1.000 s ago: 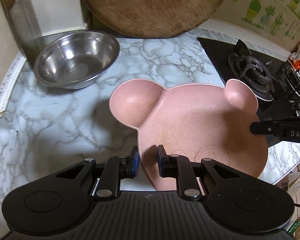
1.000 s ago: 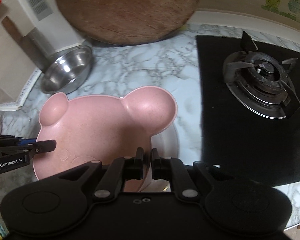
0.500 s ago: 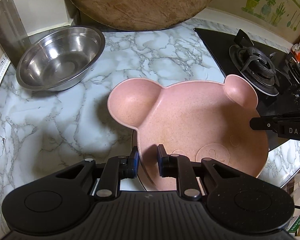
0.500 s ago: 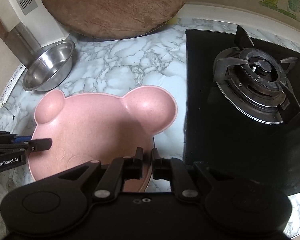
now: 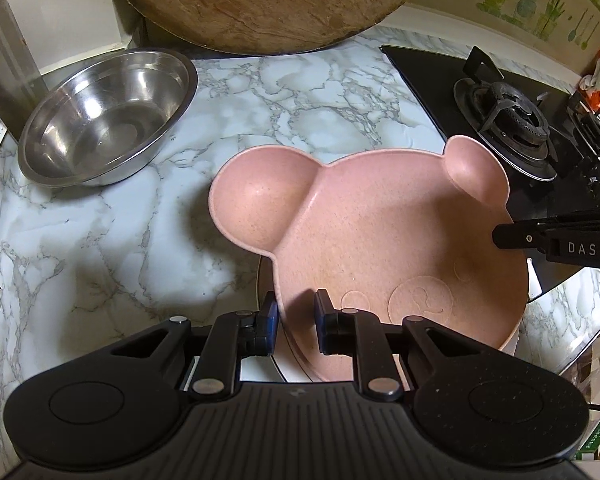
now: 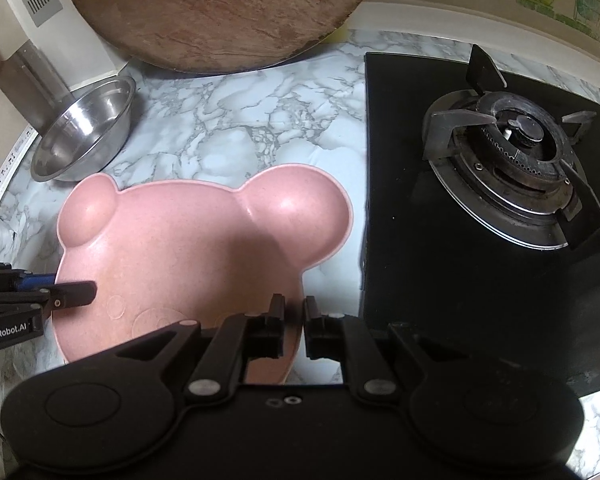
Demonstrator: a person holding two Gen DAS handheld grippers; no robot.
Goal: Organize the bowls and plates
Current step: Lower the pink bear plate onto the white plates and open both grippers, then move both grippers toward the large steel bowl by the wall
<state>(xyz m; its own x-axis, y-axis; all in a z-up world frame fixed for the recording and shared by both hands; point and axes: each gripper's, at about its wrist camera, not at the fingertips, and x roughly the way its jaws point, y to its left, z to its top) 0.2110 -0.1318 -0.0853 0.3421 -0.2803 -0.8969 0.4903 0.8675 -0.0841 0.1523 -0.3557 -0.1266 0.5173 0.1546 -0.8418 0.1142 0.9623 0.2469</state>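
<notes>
A pink bear-shaped plate (image 5: 380,248) with two round ears is held between both grippers; it also shows in the right wrist view (image 6: 188,248). My left gripper (image 5: 296,320) is shut on its left rim. My right gripper (image 6: 294,320) is shut on its right rim, and shows from the side in the left wrist view (image 5: 500,236). A white plate (image 5: 266,300) lies underneath, mostly hidden. A steel bowl (image 5: 104,116) stands at the back left of the marble counter (image 5: 100,240).
A large round wooden board (image 5: 268,0) leans on the back wall. A black gas stove (image 6: 500,168) with a burner takes up the right side. A cleaver blade (image 5: 4,60) leans at the far left.
Both grippers and the pink plate have shifted back and left along the counter; the steel bowl now looks closer. Both grips are unchanged.
</notes>
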